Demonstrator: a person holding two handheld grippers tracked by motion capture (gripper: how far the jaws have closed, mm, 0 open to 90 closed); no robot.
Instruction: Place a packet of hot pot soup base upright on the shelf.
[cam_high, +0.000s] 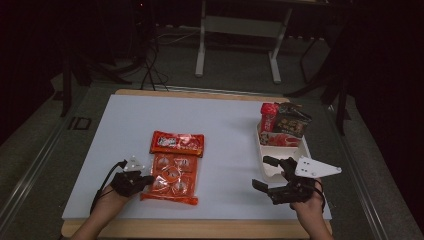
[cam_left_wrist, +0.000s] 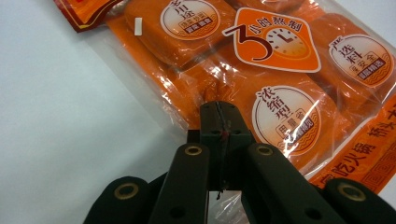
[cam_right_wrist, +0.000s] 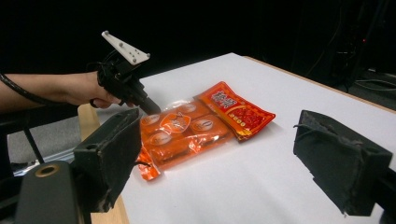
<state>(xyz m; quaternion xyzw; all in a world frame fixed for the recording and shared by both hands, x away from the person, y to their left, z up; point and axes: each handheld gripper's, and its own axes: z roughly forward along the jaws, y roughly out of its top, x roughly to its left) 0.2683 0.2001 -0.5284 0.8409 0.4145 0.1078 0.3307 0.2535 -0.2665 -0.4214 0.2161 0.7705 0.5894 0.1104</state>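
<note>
Your left gripper (cam_high: 145, 180) sits at the near left of the white table (cam_high: 100, 150), its jaws clenched together with the tips at the left edge of the orange pouch (cam_high: 172, 177). In the left gripper view the closed jaws meet right over the pouch's clear plastic margin; whether they pinch the film or only rest against it, you cannot tell from here.

The orange pouch lies flat just beside that gripper, its long axis running from your side of the table toward the far side. Its near end, a crimped seam, lies close to the table's front edge; the far end touches, or slightly tucks under, the red packet (cam_high: 177, 143). The red packet lies crosswise, long axis left to right.

Your right gripper (cam_high: 267, 175) hovers at the near right, well apart from the pouch, jaws released and spread wide with nothing between them. It is just beside the near end of the white tray (cam_high: 267, 167).

Farther back, the tray's far end holds a red carton (cam_high: 268, 118) and a dark box (cam_high: 292, 120), both upright.
</note>
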